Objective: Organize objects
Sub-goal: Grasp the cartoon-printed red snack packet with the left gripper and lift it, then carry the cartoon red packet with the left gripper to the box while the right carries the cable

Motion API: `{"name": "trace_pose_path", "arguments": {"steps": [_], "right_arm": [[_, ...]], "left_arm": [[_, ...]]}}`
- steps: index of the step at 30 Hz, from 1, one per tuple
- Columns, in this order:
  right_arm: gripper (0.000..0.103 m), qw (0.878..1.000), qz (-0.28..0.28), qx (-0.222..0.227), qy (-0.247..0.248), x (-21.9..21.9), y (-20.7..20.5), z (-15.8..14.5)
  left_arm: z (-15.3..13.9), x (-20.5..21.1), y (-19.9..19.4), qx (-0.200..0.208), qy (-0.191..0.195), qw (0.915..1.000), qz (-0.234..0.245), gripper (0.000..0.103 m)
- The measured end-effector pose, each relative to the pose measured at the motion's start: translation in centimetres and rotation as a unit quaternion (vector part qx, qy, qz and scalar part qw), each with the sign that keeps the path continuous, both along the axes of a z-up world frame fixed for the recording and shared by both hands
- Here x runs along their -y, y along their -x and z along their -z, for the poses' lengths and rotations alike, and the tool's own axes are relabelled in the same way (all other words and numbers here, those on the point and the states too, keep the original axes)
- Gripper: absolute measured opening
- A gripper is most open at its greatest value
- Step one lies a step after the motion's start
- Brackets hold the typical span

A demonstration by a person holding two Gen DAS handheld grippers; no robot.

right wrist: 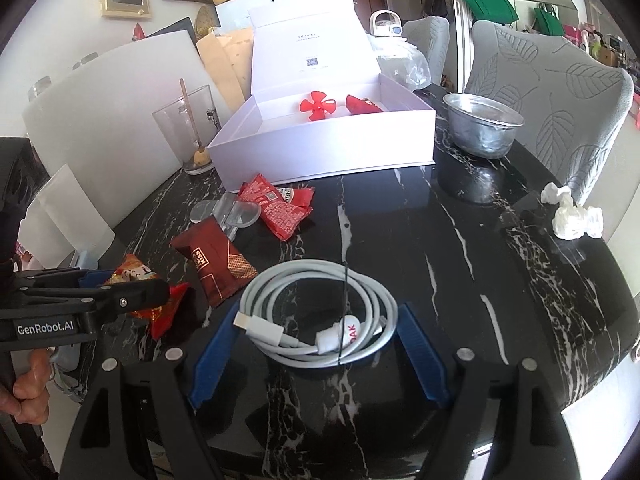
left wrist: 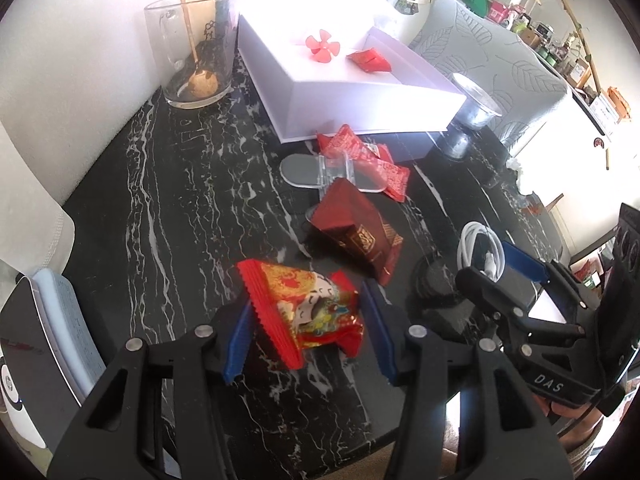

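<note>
snack packet [left wrist: 304, 312], red and yellow, pinched end to end between the blue pads of left gripper [left wrist: 306, 332], jaws about half closed, close to the table's [right wrist: 520, 280] near edge; impossible to tell whether lifted or resting. coiled white cable [right wrist: 260, 326] spanned by right gripper [right wrist: 318, 332], jaws wide, both pads meeting the sides of the coil, also by the near edge.

further in, toward the middle of the black marbled table: dark red packet [right wrist: 216, 260], then a clear plastic piece [right wrist: 232, 214] lying over two bright red packets [right wrist: 280, 208], just in front of white box [right wrist: 320, 152]. inside the box, a red propeller [right wrist: 317, 107] and one more red packet [right wrist: 362, 104] side by side.

shown only from the right wrist: the box's lid [right wrist: 312, 48] standing upright behind it, a crumpled tissue [right wrist: 576, 216] by the right edge, the full rim of the metal bowl [right wrist: 482, 128] right of the box, and a person's hand [right wrist: 32, 384] around the left gripper's handle. snack packet half hidden there behind a black finger.

shown only from the left wrist: the snack packet's printed face in full, a pale blue item [left wrist: 68, 320] at the table's left edge, and the wooden spoon's bowl [left wrist: 202, 82] at the bottom of the glass mug [left wrist: 192, 48]. box lid washed out by glare there, and only part of the cable visible between the right gripper's fingers.
</note>
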State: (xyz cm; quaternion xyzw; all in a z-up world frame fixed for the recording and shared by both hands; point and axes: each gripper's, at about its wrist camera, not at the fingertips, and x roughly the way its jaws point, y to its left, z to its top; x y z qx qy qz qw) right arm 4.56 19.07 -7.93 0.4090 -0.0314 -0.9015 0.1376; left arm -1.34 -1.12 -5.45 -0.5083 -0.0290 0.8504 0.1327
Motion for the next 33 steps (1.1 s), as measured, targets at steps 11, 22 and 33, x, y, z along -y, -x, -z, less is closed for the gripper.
{"name": "trace_pose_path", "arguments": {"steps": [11, 22, 33], "right_arm": [[0.081, 0.999, -0.010, -0.028, -0.021, 0.4, -2.4, 0.3], [0.083, 0.994, -0.024, -0.062, -0.082, 2.5, -2.8, 1.9], [0.080, 0.998, -0.014, -0.055, -0.021, 1.3, -2.2, 1.3]], "left_arm": [[0.8, -0.4, -0.3, -0.005, 0.043, 0.9990, 0.011, 0.057], [1.3, -1.2, -1.5, -0.047, 0.081, 0.9948, 0.039, 0.063], [0.9, -0.9, -1.3, -0.036, 0.063, 0.9965, 0.042, 0.044]]}}
